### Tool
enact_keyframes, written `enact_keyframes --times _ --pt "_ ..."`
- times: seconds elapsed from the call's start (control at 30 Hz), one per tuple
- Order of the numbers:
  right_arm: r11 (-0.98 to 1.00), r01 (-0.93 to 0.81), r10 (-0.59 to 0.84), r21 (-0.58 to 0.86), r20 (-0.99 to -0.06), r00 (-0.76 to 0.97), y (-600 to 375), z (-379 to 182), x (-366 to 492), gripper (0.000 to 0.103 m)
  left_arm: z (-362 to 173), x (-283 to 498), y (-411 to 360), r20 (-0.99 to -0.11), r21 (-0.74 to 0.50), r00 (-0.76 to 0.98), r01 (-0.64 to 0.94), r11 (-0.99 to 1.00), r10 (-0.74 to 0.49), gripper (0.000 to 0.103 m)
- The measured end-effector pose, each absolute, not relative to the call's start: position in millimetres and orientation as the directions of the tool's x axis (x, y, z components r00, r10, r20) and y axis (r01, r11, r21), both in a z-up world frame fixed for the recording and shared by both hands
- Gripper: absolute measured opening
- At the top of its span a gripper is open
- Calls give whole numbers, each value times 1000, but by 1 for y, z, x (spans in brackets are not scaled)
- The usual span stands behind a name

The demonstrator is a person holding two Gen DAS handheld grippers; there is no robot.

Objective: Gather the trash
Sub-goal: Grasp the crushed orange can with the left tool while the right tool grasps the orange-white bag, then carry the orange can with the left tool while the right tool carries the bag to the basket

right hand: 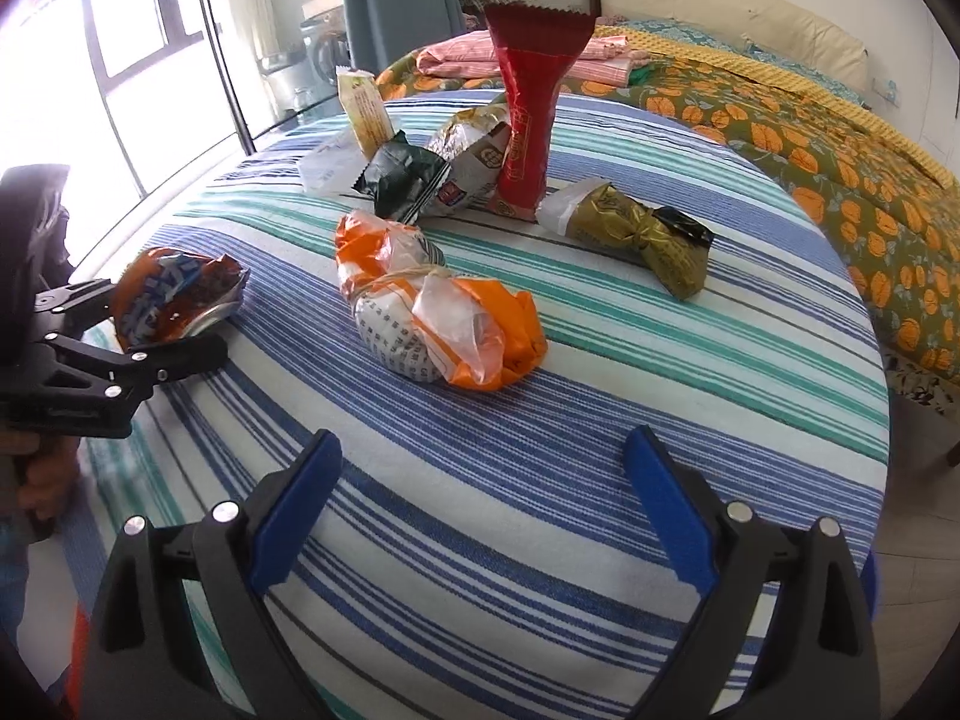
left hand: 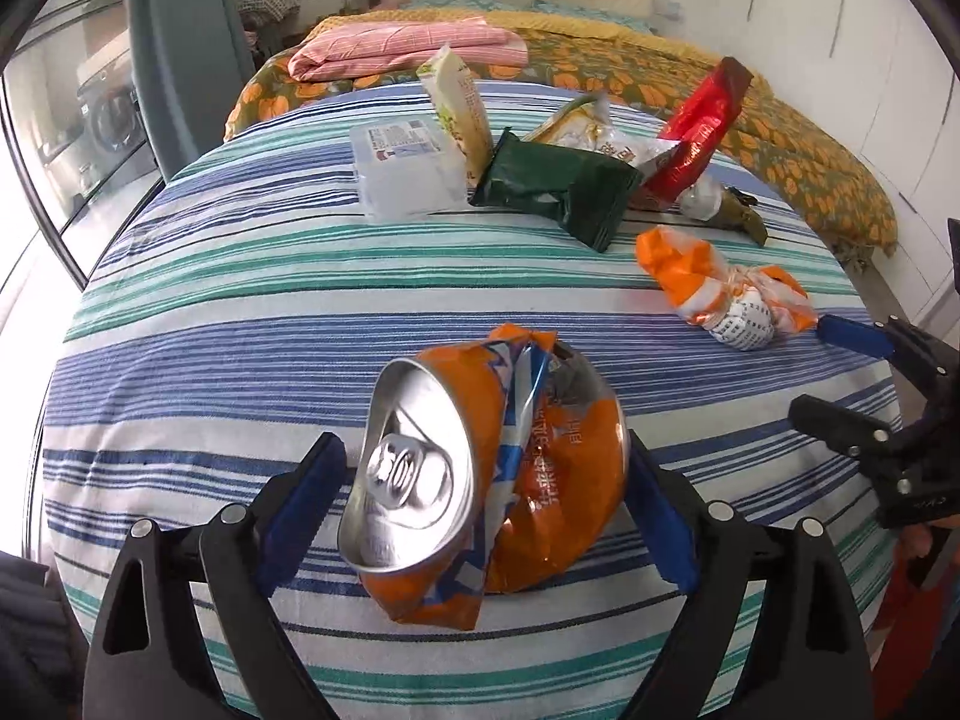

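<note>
The left gripper (left hand: 486, 480) clasps a crushed can (left hand: 480, 474). The right gripper (right hand: 480, 504) hangs released, an orange wrapper (right hand: 438, 312) at its twelve o'clock.

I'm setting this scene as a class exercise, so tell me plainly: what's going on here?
A person is clearing trash off a striped tablecloth with two hand-held grippers. The left hand-held gripper has its fingers either side of a crushed orange can; whether they press it yet is unclear. The right hand-held gripper is open and holds nothing, facing an orange-and-white wrapper bundle. Behind lie a dark green packet, a red wrapper and a gold wrapper.
</note>
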State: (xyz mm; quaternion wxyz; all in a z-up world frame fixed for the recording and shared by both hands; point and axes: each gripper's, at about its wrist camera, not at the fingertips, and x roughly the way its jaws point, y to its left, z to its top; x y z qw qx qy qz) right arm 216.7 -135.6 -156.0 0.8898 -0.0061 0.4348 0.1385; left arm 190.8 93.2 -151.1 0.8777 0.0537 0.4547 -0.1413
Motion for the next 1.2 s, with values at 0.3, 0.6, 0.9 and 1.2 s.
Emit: enact_keyframes --times 0.3,0.6,0.9,1.2 --pt "875 -484 311 12 -779 544 -112 -114 253 92 -145 186 110 -805 -90 525 354 931 -277 92" --pt "838 -544 191 -45 -910 368 -68 -141 295 53 -147 200 94 -834 -81 466 429 900 -297 93" --pt "894 -407 368 190 -830 420 -111 -108 255 50 -139 188 91 -811 -73 516 378 923 -275 77" --pt "890 -230 455 393 -724 518 -213 -97 196 50 -107 149 26 -768 -141 525 419 897 -366 77"
